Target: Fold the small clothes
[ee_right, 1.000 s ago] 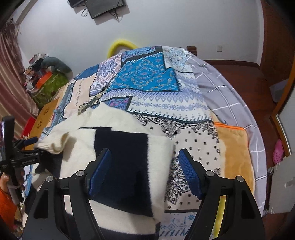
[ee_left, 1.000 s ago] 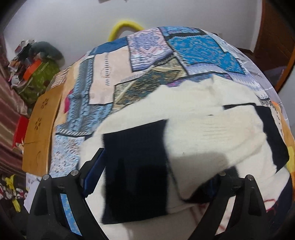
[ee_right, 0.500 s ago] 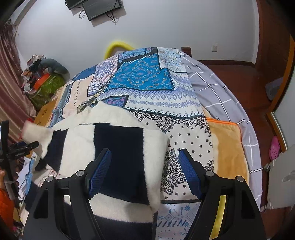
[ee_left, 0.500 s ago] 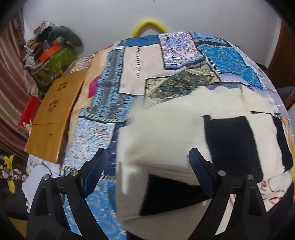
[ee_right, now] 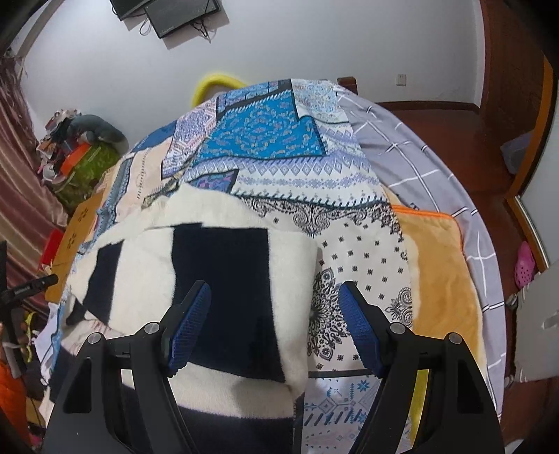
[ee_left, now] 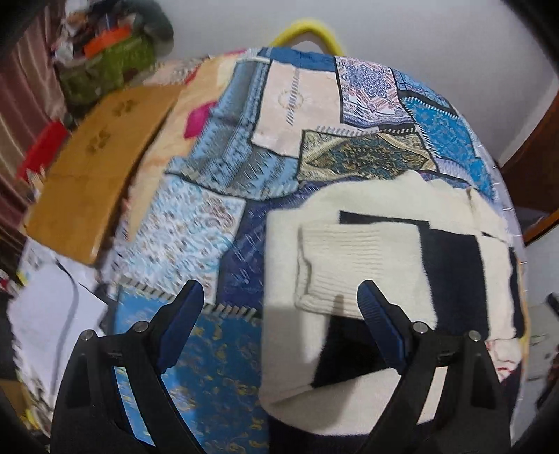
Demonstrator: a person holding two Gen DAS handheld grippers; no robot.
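Left wrist cam: sitting behind the left gripper (ee_left: pixel 279 307), looking steeply down & fwd over the patchwork bedspread (ee_left: pixel 216 223) toward the white wall, close above the cream-and-navy sweater (ee_left: pixel 367 251). Right wrist cam: riding behind the right gripper (ee_right: pixel 274 307), facing likewise, close over the sweater (ee_right: pixel 223 265). Both are sharing sweater, bedspread (ee_right: pixel 279 139), yellow hoop (ee_left: pixel 307 29) (ee_right: pixel 213 82), far-left clutter.

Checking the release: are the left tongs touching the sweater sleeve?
Apart. In the left wrist view the left tongs stand open and empty; the folded cream sleeve of the sweater lies flat below, pinched by neither pad.
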